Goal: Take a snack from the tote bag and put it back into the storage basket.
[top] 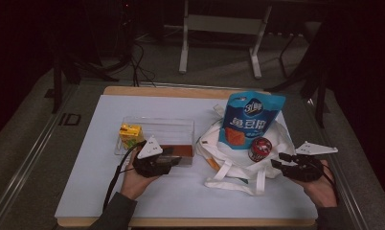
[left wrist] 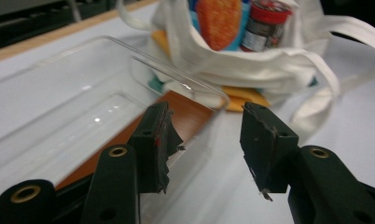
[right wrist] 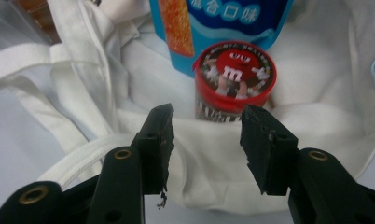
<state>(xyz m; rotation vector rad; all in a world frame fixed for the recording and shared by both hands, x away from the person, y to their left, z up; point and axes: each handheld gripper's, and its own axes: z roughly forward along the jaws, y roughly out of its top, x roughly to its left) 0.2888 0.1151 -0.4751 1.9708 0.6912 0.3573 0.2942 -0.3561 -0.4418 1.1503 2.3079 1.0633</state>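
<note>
A clear plastic box (top: 157, 125) lies left of centre with a yellow carton (top: 130, 132) at its left end and a flat brown item (left wrist: 190, 112) at its right end. My left gripper (top: 178, 155) is at the box's near right corner. In the left gripper view, the left gripper (left wrist: 206, 135) is open with the thin box wall (left wrist: 176, 79) between its jaws, untouched by the pads. A white tote bag (top: 233, 163) holds a blue snack pouch (top: 250, 120) and a red-lidded M&M's tub (right wrist: 234, 74). My right gripper (right wrist: 206, 135) stands open just short of the tub, above the bag's edge (right wrist: 223, 168).
The pale mat (top: 133, 191) covers the wooden table, with bare room along its near side. The bag's handles (top: 238, 184) sprawl toward the front edge. Each gripper trails a cable. Beyond the table stand a white frame (top: 219, 24) and dark floor.
</note>
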